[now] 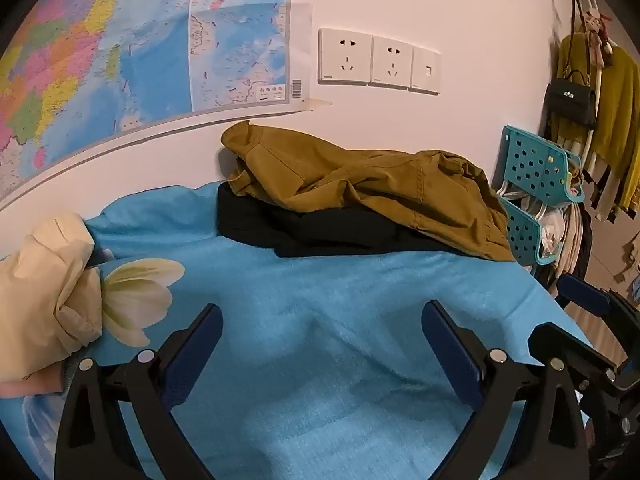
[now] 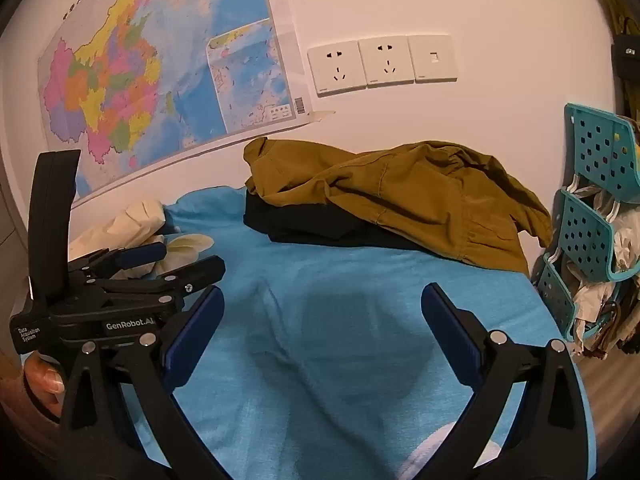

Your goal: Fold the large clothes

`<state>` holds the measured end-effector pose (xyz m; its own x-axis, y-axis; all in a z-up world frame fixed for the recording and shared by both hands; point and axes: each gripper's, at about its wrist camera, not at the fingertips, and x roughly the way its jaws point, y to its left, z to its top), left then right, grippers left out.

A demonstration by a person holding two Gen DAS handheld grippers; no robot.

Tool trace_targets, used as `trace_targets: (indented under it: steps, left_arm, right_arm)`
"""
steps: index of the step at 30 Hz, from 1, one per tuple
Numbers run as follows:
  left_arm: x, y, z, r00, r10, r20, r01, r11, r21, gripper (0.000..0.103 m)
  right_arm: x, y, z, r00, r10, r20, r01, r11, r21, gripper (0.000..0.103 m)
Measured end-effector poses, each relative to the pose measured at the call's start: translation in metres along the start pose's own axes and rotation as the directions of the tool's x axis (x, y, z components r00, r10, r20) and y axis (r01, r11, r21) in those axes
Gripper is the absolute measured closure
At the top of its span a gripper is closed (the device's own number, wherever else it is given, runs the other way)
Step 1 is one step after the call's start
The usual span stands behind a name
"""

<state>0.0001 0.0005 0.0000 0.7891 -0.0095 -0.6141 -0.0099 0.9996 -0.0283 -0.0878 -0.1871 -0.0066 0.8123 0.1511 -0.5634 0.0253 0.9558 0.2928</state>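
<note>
A crumpled mustard-brown garment (image 1: 372, 188) (image 2: 404, 196) lies against the wall at the far side of the blue bed sheet (image 1: 320, 344) (image 2: 340, 340), on top of a folded black garment (image 1: 320, 232) (image 2: 320, 224). A cream garment (image 1: 44, 292) (image 2: 128, 220) is bunched at the left. My left gripper (image 1: 322, 332) hovers open over bare sheet, well short of the pile. My right gripper (image 2: 322, 316) also stands open above the sheet, nothing between its fingers. The left gripper's body (image 2: 120, 292) shows at the left in the right wrist view, a hand (image 2: 44, 380) under it.
A map (image 1: 100, 60) and wall sockets (image 1: 376, 60) are on the wall behind the bed. Teal perforated baskets (image 1: 536, 176) (image 2: 592, 216) with bags stand off the bed's right edge, and hanging clothes and a black handbag (image 1: 570, 102) further right.
</note>
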Motion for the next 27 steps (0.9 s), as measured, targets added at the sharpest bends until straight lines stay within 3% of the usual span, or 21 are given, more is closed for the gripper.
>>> trace_targets:
  steps: [27]
  left_arm:
    - [-0.0016,0.0013,0.0045,1.0,0.005,0.018,-0.005,1.0,-0.007,0.007]
  right_arm:
    - [-0.001,0.0,0.0011,1.0,0.0,0.011,0.0,1.0,-0.004,0.006]
